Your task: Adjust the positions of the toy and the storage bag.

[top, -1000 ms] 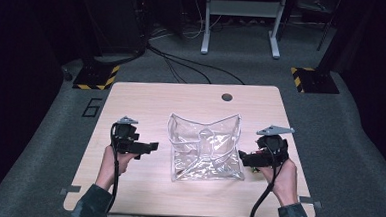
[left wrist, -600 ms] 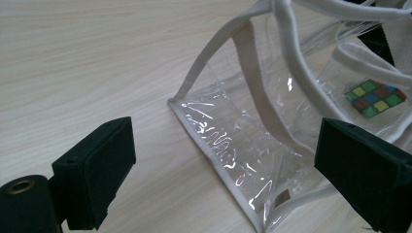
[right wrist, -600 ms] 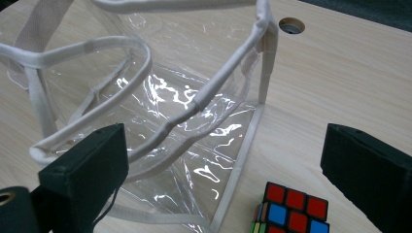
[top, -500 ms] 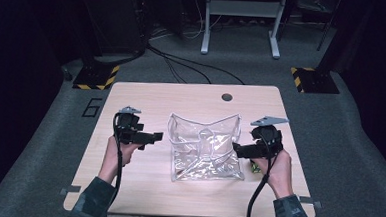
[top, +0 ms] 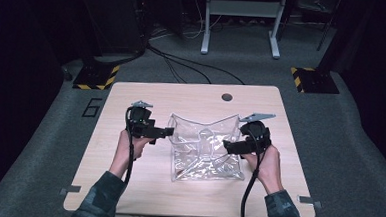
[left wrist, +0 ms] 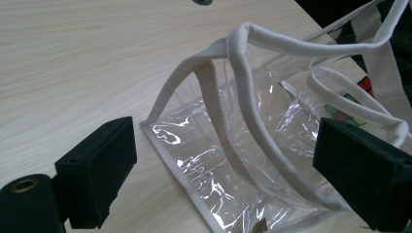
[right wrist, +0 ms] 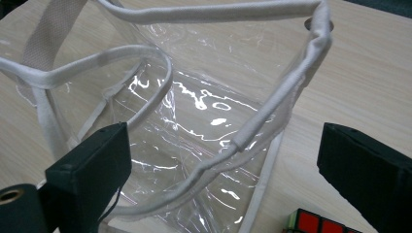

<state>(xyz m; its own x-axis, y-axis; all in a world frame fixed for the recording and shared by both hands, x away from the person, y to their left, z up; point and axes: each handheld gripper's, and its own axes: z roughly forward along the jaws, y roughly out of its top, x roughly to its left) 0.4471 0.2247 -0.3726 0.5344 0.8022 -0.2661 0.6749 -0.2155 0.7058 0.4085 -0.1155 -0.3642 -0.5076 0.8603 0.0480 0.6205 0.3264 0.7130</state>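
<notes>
A clear plastic bag [top: 206,149] with white fabric trim is sitting in the middle of the wooden counter [top: 131,93], its mouth standing open. The left hand-held gripper [top: 165,132] is hovering at the bag's left rim with its jaws spread wide, gripping nothing. The right hand-held gripper [top: 230,145] is sitting at the right rim, jaws likewise spread. A colour cube [right wrist: 311,224] is lying just beside the bag.

You have a light wooden table [top: 127,185] on grey carpet [top: 339,146], hazard-striped bases [top: 96,77] at either side, cables [top: 183,65] and a grey stand [top: 240,21] upper centre, surroundings dark.
</notes>
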